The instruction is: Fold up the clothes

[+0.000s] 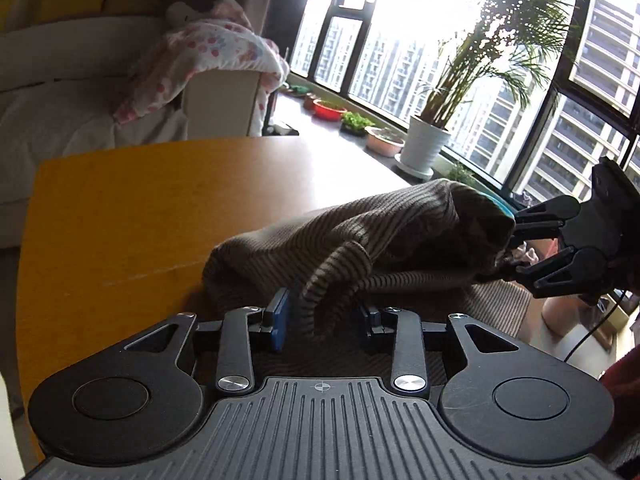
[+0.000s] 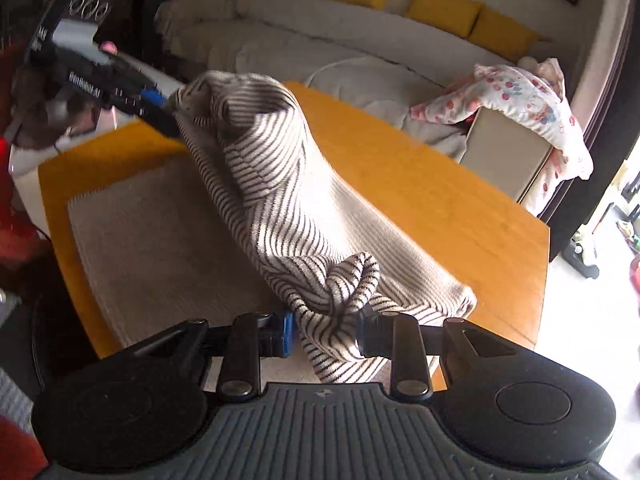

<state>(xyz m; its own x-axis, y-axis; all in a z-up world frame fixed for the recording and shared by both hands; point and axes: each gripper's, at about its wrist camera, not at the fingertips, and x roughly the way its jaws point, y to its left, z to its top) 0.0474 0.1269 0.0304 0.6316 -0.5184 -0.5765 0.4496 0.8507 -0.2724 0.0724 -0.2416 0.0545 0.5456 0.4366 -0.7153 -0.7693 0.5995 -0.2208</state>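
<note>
A beige garment with dark stripes (image 2: 272, 200) lies on the orange wooden table (image 2: 420, 200), one half flat, the other lifted in a ridge between the two grippers. My left gripper (image 1: 322, 322) is shut on a bunched edge of the striped garment (image 1: 360, 240); it also shows in the right wrist view (image 2: 160, 114), at the garment's raised far end. My right gripper (image 2: 326, 332) is shut on the near bunched corner; it also shows in the left wrist view (image 1: 516, 252), at the garment's far end.
A light sofa with yellow cushions (image 2: 440, 12) stands beyond the table. A floral blanket (image 2: 520, 104) hangs over a box beside it. Potted plants (image 1: 426, 144) line the window sill. The table's edge (image 2: 536, 320) is close on the right.
</note>
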